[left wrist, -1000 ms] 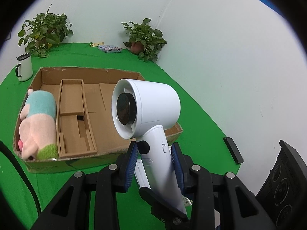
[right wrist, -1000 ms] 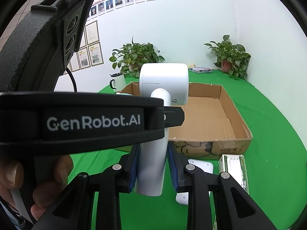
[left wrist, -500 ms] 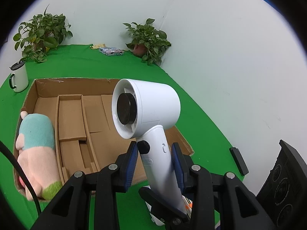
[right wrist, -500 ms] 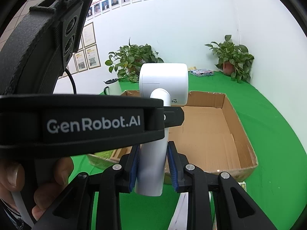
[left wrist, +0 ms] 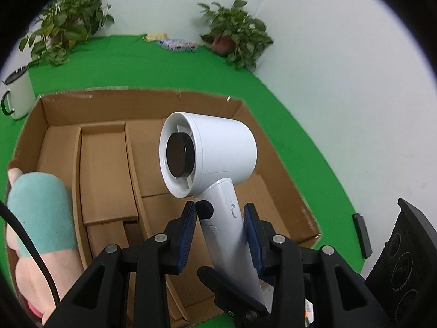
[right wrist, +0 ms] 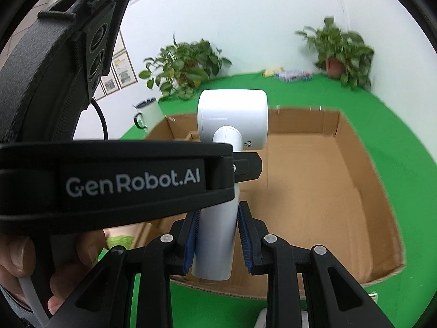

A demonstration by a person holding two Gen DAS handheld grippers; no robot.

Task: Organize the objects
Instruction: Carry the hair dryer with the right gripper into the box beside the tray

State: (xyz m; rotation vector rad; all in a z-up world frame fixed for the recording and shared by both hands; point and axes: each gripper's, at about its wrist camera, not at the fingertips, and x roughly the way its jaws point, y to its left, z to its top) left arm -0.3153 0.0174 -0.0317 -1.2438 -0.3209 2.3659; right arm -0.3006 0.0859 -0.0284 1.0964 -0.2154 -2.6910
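A white hair dryer [left wrist: 210, 158] is held upright by its handle over the open cardboard box [left wrist: 136, 101]. My left gripper [left wrist: 220, 229] is shut on the upper handle, beside the black button. Lower down the same handle, my right gripper [right wrist: 217, 235] is shut on the hair dryer [right wrist: 232, 117], whose head hangs above the box's [right wrist: 379, 191] bare floor. A pink and teal plush toy [left wrist: 41, 205] lies in the box's left compartment. Cardboard dividers split the left half.
A white mug [left wrist: 17, 95] stands left of the box on the green cloth. Two potted plants [left wrist: 237, 38] and small packets sit at the back. A black bar [left wrist: 362, 235] lies near the right table edge. A person's hand [right wrist: 16, 254] grips the left tool.
Both grippers carried the hair dryer forward and slightly down, from in front of the box to above its floor. The grip on the handle has stayed the same.
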